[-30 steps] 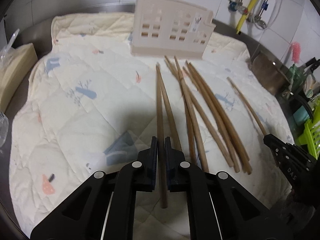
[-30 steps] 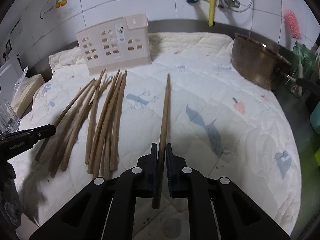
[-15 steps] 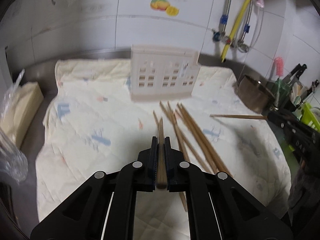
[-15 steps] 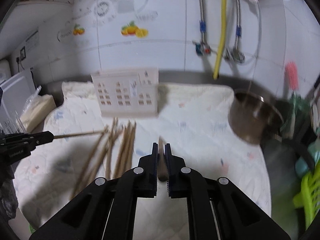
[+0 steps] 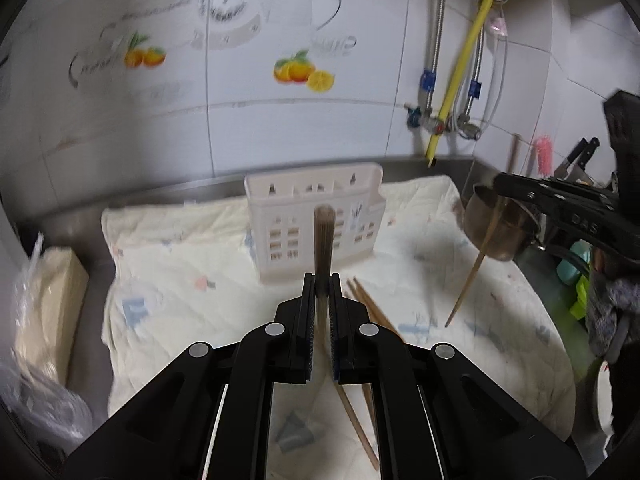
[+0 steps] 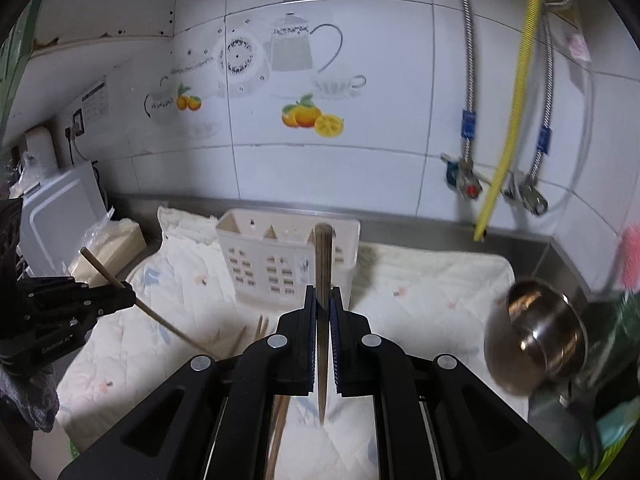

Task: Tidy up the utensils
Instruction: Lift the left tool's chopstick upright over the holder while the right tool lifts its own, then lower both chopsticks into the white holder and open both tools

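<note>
My left gripper [image 5: 321,286] is shut on a wooden chopstick [image 5: 323,240], raised above the mat with its thick end pointing at the cream utensil holder [image 5: 316,226]. My right gripper [image 6: 323,300] is shut on another chopstick [image 6: 322,264], also lifted, in front of the same holder [image 6: 286,256]. The right gripper and its chopstick [image 5: 476,256] show at the right of the left wrist view. The left gripper and its chopstick [image 6: 140,304] show at the left of the right wrist view. Several loose chopsticks [image 5: 370,308] lie on the quilted mat [image 5: 180,272].
A steel pot [image 6: 540,332] sits at the mat's right edge. A wrapped beige block [image 5: 48,308] lies left of the mat. A pink brush [image 5: 542,152] and knives stand at the far right. Pipes and a yellow hose [image 6: 508,120] run down the tiled wall.
Both grippers lifted their chopsticks off the mat and tilted up, so the views now face the wall and the holder. Each stayed shut on its chopstick.
</note>
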The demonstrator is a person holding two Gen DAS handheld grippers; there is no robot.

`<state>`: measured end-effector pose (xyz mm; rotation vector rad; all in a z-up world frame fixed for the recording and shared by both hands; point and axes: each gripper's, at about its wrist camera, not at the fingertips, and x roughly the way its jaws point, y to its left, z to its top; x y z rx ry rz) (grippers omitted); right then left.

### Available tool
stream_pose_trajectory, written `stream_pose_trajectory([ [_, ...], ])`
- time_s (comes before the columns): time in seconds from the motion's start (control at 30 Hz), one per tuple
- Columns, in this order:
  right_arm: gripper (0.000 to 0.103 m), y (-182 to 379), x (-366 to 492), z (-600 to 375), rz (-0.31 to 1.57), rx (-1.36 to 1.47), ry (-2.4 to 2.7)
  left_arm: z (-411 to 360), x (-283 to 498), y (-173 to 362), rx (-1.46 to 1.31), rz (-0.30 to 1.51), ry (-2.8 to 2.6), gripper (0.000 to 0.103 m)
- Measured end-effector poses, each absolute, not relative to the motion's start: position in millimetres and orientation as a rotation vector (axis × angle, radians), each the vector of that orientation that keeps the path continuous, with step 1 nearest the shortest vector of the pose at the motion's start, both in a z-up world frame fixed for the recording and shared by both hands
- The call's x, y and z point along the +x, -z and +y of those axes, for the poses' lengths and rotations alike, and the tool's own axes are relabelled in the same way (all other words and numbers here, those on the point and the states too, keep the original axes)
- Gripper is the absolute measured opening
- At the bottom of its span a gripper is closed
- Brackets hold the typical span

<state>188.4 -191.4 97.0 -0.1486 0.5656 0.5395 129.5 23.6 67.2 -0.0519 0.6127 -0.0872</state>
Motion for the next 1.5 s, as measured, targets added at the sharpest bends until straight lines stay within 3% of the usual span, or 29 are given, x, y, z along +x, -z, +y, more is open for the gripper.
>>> stream_pose_trajectory([
  [0.5, 0.006, -159.7, 257.9, -152.7, 0.481, -0.137, -0.558, 41.3, 182.5, -170.0, -0.006, 0.434, 0.058, 0.005],
  [0.7, 0.006, -178.0, 281.1, -139.0, 0.427, -0.136, -0.533, 50.6, 213.3, -186.7, -0.009, 0.398, 0.013, 0.005],
  [1.0, 0.006, -173.0, 312.0, -131.8, 0.379, -0.09, -0.509, 62.6, 252.5, -151.7, -0.042, 0.448, -0.026, 0.005],
  [1.5, 0.007, -106.6, 337.9, -125.7, 0.512, -0.107, -0.483, 79.0, 271.4, -93.9, -0.08, 0.583, -0.012, 0.006],
])
